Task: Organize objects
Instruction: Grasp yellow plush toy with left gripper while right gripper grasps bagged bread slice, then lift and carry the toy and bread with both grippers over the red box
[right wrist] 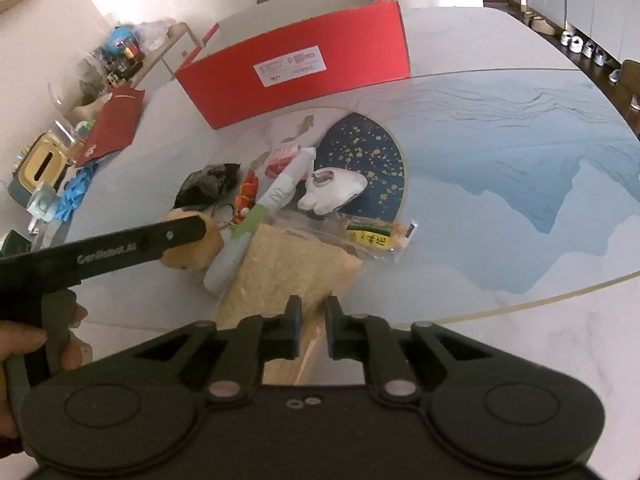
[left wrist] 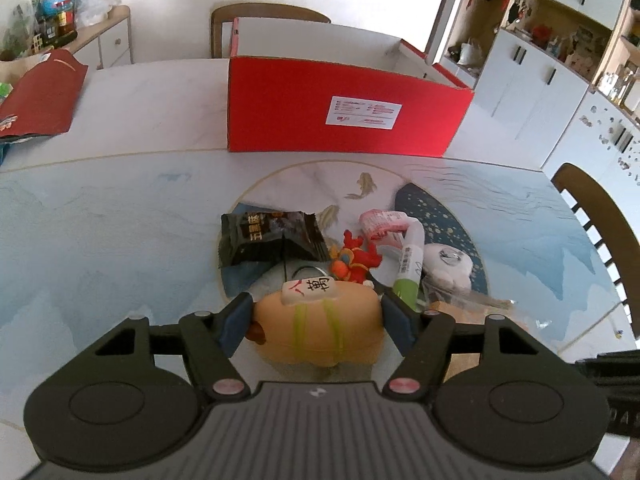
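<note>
The counter [left wrist: 120, 216] fills both views, with the open red box [left wrist: 344, 120] at the upper centre. Lower centre of the left view, the left hand-held gripper [left wrist: 316, 316] stands half-open, its pads clamping the tan plush toy [left wrist: 320, 328]. The right hand-held gripper [right wrist: 312, 328] is pinched shut on the edge of a beige pouch [right wrist: 288, 276]. That thin edge grip may slip, or the pouch may drag the green tube [right wrist: 256, 220] beside it.

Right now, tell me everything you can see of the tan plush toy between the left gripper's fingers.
The tan plush toy is a soft, rounded, peach-coloured figure with two lime-green straps down its back and a white mahjong-tile piece with red and black characters on top. It sits between the left gripper's blue pads, which press its sides. A small brown part sticks out on its left. Whether it rests on the table is unclear.
</note>
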`<state>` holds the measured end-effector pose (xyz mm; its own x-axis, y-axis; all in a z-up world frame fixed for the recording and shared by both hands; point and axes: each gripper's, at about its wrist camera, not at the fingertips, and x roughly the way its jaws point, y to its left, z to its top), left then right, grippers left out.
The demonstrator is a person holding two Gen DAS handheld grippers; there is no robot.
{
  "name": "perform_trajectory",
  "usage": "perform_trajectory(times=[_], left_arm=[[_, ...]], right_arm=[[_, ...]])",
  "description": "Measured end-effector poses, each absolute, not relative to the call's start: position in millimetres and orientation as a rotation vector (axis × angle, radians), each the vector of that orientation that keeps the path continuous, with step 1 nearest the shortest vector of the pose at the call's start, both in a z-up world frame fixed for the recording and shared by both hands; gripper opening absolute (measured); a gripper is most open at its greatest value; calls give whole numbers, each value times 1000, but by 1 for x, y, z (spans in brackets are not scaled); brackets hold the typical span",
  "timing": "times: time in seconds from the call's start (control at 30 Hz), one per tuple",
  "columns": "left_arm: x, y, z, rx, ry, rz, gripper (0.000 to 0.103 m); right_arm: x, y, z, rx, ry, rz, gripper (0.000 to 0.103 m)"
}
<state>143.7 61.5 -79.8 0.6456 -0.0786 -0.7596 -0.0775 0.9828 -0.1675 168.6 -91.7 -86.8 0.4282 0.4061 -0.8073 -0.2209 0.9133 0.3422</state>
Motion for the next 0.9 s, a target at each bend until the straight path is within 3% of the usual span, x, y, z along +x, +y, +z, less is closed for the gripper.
perform_trajectory(times=[0.57, 0.67, 0.73, 0.9], left_arm=[[101, 62, -82, -175, 899, -70, 69], [98, 63, -83, -186, 904, -74, 70], [97, 63, -83, -194, 905, -75, 69], [96, 64, -80, -199, 897, -77, 69]], right_arm=[[163, -138, -88, 219, 1086, 380, 12], [162, -130, -89, 201, 1108, 367, 29], [160, -127, -90, 195, 1101, 349, 54], [157, -121, -87, 197, 1093, 335, 86]])
